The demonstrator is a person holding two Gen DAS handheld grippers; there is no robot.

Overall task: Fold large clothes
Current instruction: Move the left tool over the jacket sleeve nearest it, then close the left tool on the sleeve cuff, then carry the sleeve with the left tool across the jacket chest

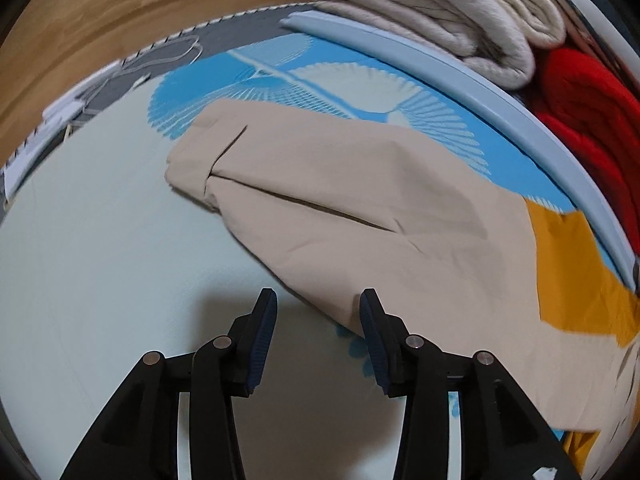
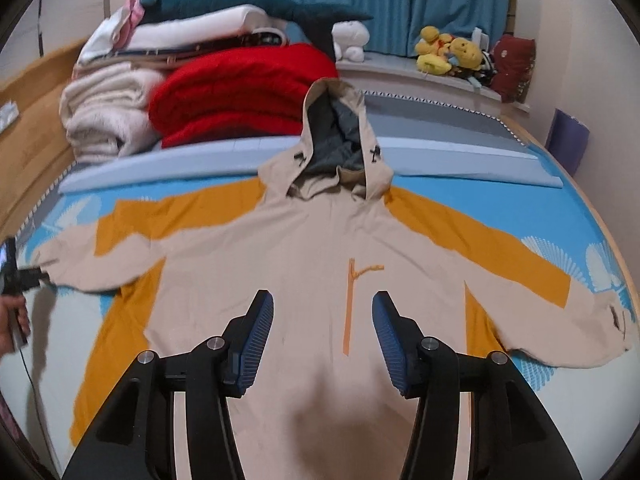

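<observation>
A beige hooded jacket (image 2: pixel 304 248) with mustard panels lies flat, front up, on the blue patterned bed sheet (image 2: pixel 560 220), sleeves spread to both sides. Its hood (image 2: pixel 340 136) shows a grey lining. In the left wrist view, the jacket's sleeve (image 1: pixel 340 184) runs across the sheet to its cuff (image 1: pixel 192 160). My left gripper (image 1: pixel 318 308) stands open just above the sleeve's near edge; the fabric lies between the fingers, unpinched. That gripper also shows at the right wrist view's left edge, at the sleeve end. My right gripper (image 2: pixel 322 308) hovers open over the jacket's chest, beside the orange zip (image 2: pixel 350 304).
Folded cream blankets (image 2: pixel 108 112) and a red blanket (image 2: pixel 240 88) are stacked at the bed's far left behind a pale blue bolster (image 2: pixel 460 160). Plush toys (image 2: pixel 448 54) sit by the blue curtain. A wooden bed frame (image 1: pixel 100 20) borders one side. A person's hand (image 2: pixel 12 328) holds the left tool.
</observation>
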